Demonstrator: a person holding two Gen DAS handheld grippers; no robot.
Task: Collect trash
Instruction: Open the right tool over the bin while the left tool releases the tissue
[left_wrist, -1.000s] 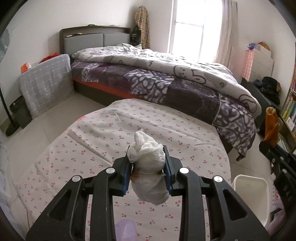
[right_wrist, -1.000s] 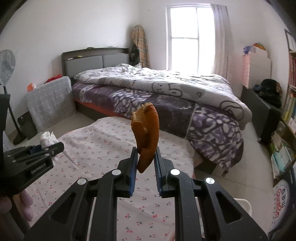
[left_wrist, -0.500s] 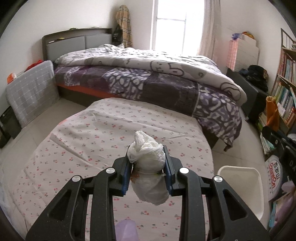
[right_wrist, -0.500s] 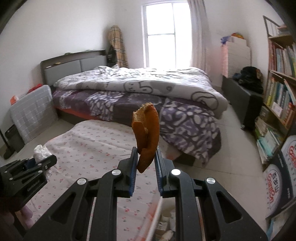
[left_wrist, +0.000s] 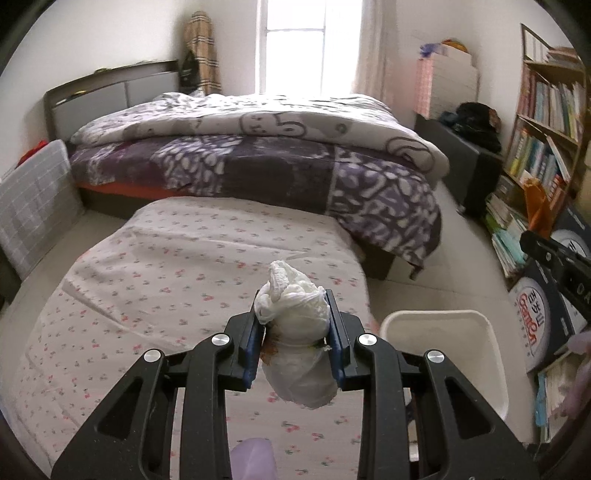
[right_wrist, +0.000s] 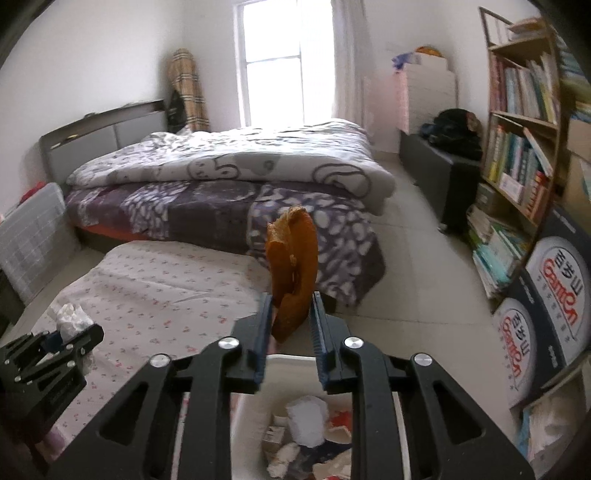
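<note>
My left gripper (left_wrist: 293, 310) is shut on a crumpled white tissue wad (left_wrist: 295, 332) with a brown stain, held above the floral-cloth table (left_wrist: 166, 280). A white trash bin (left_wrist: 443, 332) stands just right of it. My right gripper (right_wrist: 290, 317) has its jaws spread a little wider than the orange peel (right_wrist: 293, 266) that stands between them, above the white bin (right_wrist: 295, 363), which holds several paper scraps (right_wrist: 306, 421). The left gripper (right_wrist: 70, 338) with its tissue also shows at the left of the right wrist view.
A bed with a purple patterned quilt (left_wrist: 258, 158) lies behind the table. A bookshelf (right_wrist: 524, 147) and printed boxes (right_wrist: 546, 295) stand at the right. A grey checked storage box (left_wrist: 33, 206) sits at the left by the wall.
Both grippers have swung right, from over the table toward the bin. The right gripper is now over the bin and its jaws have widened around the peel.
</note>
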